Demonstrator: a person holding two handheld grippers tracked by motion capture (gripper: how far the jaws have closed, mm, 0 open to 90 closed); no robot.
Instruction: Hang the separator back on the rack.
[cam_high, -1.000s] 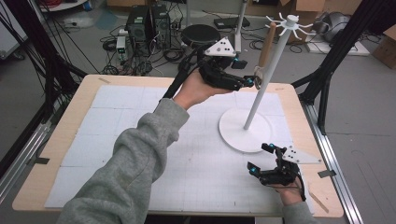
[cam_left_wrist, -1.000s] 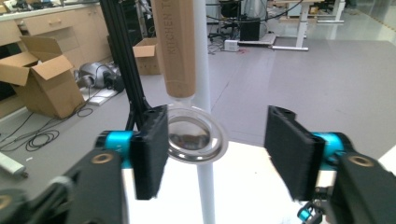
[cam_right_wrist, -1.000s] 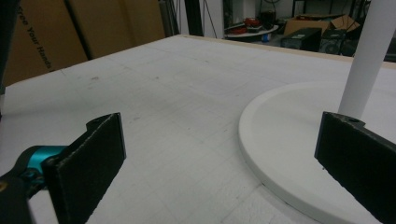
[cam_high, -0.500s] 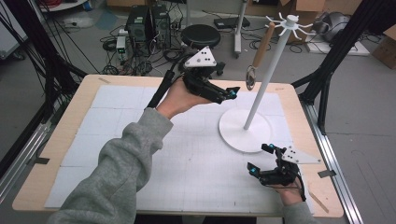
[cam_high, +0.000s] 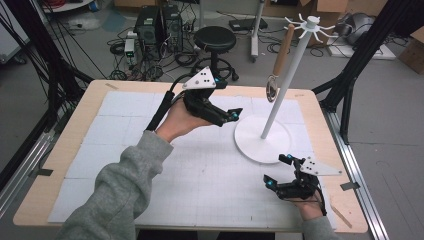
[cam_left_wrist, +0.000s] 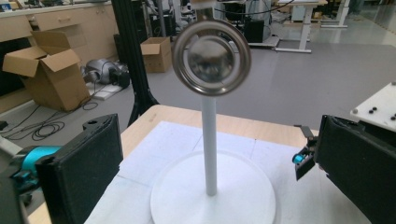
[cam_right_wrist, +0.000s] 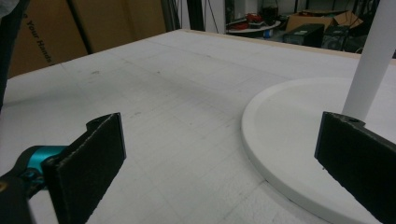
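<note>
black stool (cam_high: 214, 39), cardboard boxes (cam_left_wrist: 49, 77), computer tower (cam_high: 150, 25), floor cables (cam_high: 122, 47)

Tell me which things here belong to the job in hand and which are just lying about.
Job in hand:
- hanging utensil, wooden handle, metal ring end
- white stand it hangs on
- left gripper, jaws just opened, nothing between them

Lying about:
- black stool
- cardboard boxes
- right gripper, open, idle on the table

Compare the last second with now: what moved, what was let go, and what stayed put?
The left gripper drew back from the hanging strainer, toward the table's near left; its jaws have just been opening, nothing between them. The strainer now hangs free on the white stand. The right gripper stayed resting on the table, open.
</note>
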